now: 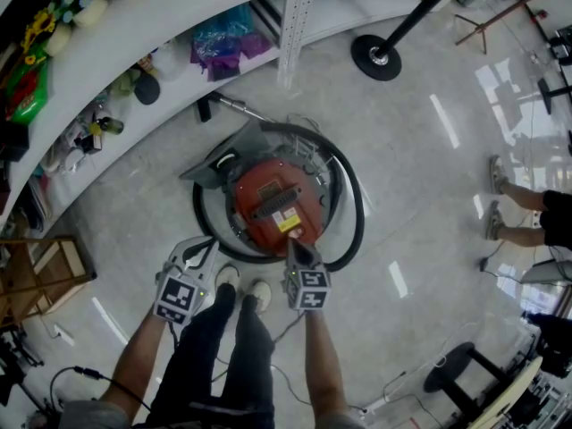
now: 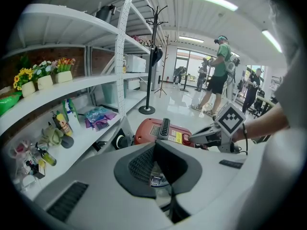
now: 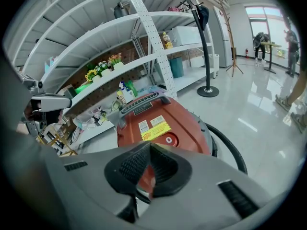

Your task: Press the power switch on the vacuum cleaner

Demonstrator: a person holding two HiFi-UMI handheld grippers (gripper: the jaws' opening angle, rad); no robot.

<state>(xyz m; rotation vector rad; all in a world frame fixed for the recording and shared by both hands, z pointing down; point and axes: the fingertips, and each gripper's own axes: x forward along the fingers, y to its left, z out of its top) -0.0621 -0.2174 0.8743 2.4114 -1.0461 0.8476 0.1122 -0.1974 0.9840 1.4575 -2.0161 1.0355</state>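
The vacuum cleaner (image 1: 268, 195) sits on the glossy pale floor (image 1: 420, 195), in front of the curved white shelving (image 1: 179, 12) and just ahead of the person's shoes (image 1: 259, 293). From above it is a round, domed red shell with a ribbed black handle (image 1: 273, 202) and a yellow label (image 1: 287, 224), ringed by a thick black hose (image 1: 357, 217).

The power switch (image 3: 169, 139), a small round red button just beside the label, shows only from the grippers. In the head view the right gripper (image 1: 293, 245) reaches over the shell's near rim and covers that spot. The right gripper view has the button right above that gripper's dark ribbed pads (image 3: 130, 165), which are pressed together with nothing between them. I cannot tell whether the tip touches the button. The left gripper view shows it from the side, with the right gripper's pale tip at the switch.

The left gripper (image 1: 202, 247) hangs off the vacuum's left rim, its own pads (image 2: 139, 165) likewise closed on nothing. Only its view takes in a person in a green shirt (image 2: 221, 61) well back. The head view cuts another person (image 1: 523, 197) down to legs at the frame edge.
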